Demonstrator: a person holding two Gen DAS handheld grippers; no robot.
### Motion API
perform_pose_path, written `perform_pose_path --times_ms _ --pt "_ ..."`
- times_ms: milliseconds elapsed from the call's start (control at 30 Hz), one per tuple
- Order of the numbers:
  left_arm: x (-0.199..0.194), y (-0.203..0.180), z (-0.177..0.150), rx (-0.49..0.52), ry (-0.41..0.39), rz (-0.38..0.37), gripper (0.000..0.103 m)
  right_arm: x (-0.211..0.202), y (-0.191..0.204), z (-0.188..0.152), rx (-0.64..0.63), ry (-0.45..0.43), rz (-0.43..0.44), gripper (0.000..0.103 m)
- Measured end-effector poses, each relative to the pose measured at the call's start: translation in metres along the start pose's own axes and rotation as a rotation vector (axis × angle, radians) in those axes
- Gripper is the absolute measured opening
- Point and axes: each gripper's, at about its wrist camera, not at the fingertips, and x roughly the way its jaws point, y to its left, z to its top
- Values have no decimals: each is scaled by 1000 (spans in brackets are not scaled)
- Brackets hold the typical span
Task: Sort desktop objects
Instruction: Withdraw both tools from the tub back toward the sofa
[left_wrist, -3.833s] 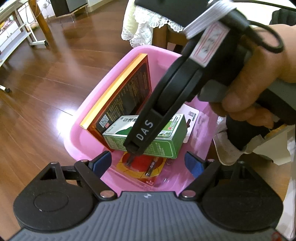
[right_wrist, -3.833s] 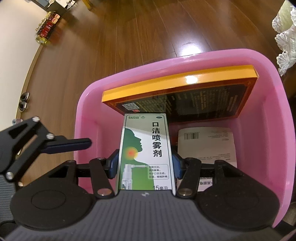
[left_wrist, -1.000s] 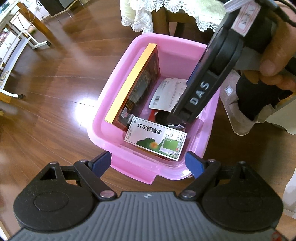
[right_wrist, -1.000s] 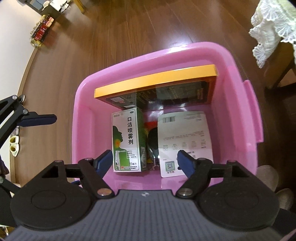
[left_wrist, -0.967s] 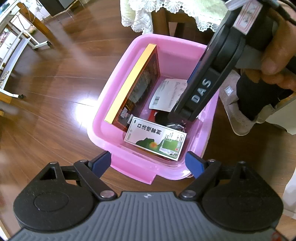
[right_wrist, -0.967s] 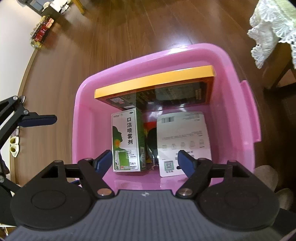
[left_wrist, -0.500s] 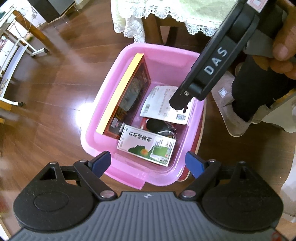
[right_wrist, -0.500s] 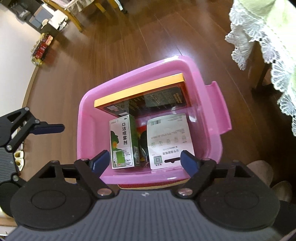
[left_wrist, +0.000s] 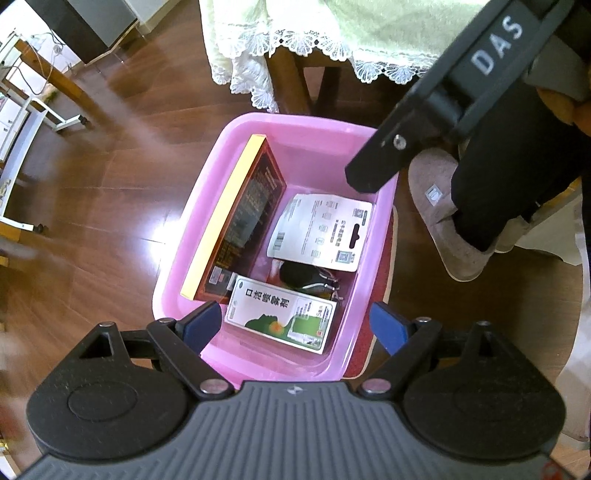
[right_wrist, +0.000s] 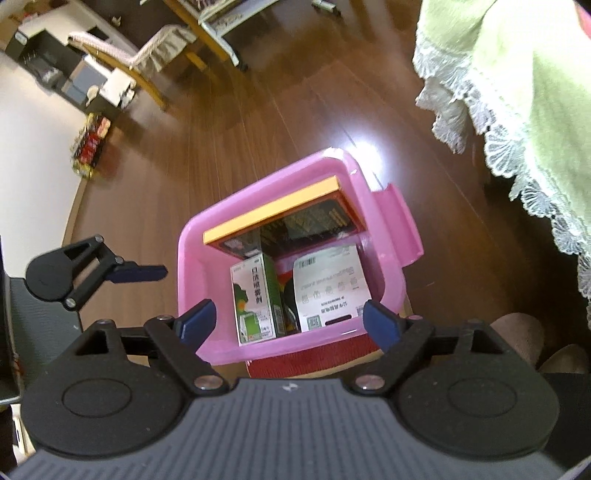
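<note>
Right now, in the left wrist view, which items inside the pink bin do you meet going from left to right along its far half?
Orange-edged box → white barcode card → pink bin right wall.

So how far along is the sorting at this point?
Done: the pink plastic bin on the floor holds the green-and-white spray box, the orange-edged dark box, a white printed card and a small dark item. In hand: nothing; the left gripper and right gripper are open above the bin. What is left cannot be told: the tabletop is out of view.
</note>
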Motion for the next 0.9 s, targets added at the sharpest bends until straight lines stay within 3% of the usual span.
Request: perform_pose_path --times_ms 300,633,900 --pt "-11 -1 15 11 -36 13 89 -28 -10 -2 64 -85 -1 86" --pt "-22 -4 43 15 -109 39 89 -73 -17 -8 71 -272 -98 86" --pt "-23 -14 72 26 -165 21 89 -102 -33 -11 136 -362 -144 87"
